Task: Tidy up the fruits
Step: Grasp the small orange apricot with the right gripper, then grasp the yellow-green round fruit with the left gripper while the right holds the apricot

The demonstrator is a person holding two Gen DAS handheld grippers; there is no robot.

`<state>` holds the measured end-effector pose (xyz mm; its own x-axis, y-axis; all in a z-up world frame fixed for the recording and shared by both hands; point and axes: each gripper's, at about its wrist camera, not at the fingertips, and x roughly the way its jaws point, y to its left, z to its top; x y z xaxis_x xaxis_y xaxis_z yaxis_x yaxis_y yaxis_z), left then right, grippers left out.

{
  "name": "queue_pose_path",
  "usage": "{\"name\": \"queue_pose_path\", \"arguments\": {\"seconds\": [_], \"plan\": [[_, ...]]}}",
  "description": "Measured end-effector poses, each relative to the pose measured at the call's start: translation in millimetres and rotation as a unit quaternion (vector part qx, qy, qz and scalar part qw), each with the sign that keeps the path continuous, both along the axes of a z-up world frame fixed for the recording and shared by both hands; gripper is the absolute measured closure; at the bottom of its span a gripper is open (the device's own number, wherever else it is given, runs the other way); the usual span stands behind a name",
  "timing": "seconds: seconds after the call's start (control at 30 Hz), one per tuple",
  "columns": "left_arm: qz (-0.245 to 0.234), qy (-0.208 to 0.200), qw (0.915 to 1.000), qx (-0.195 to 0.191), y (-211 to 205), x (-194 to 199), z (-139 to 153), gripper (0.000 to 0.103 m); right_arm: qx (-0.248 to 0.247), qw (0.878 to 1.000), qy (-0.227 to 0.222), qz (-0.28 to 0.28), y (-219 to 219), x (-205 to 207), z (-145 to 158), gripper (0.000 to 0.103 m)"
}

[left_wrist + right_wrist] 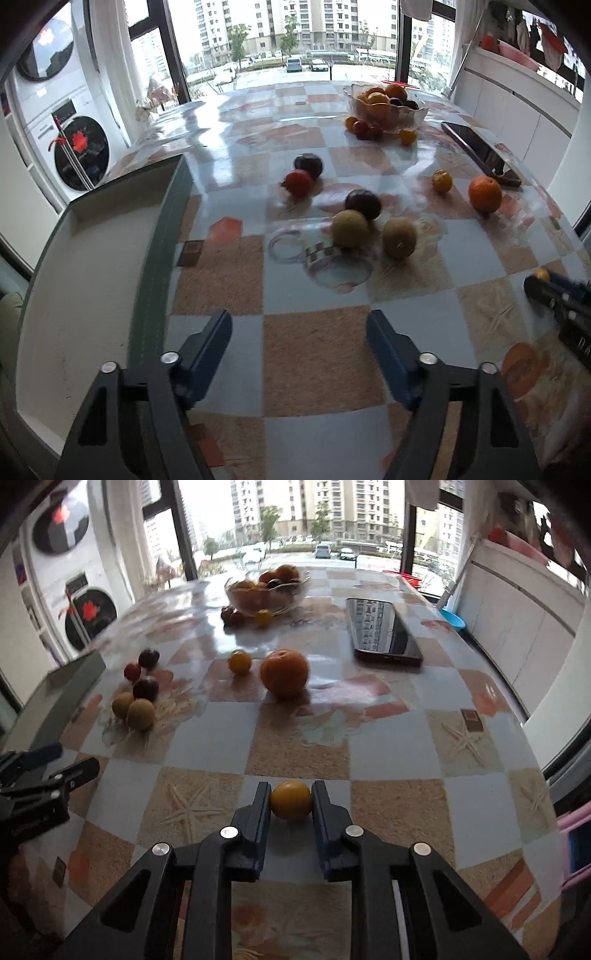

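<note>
My right gripper (291, 794) is shut on a small yellow-orange fruit (291, 799) just above the checkered table; it shows at the right edge of the left wrist view (541, 274). My left gripper (299, 328) is open and empty over the table, beside a grey-green tray (85, 266) on its left. Loose fruit lies ahead: two brown-green round fruits (350, 228), two dark plums (363, 203), a red fruit (299, 182), a small yellow fruit (442, 180) and an orange (485, 193). A glass bowl (384, 103) of fruit stands at the far side.
A dark phone (384, 629) lies on the table's right side. Several small fruits (364, 127) sit by the bowl. A washing machine (70, 147) stands left of the table, white cabinets (517, 627) on the right. A clear glass lid (325, 254) lies by the brown-green fruits.
</note>
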<state>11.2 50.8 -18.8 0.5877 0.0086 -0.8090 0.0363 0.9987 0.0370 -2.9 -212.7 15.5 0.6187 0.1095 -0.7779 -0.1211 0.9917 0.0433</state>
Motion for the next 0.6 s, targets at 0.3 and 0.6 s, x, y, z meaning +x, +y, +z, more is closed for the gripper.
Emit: {"name": "queue_pose_path", "arguments": {"seconds": [0.3,0.6], "plan": [[0.023,0.041,0.9972,-0.057,-28,30,-4,0.045,0.023,0.999,-0.022,-0.002,-4,-5,-4,0.079],[0.056,0.027,0.9975,-0.034,-46,49,-6,0.050,0.057,0.998,-0.023,-0.005,-10,-3,-5,0.078]]}}
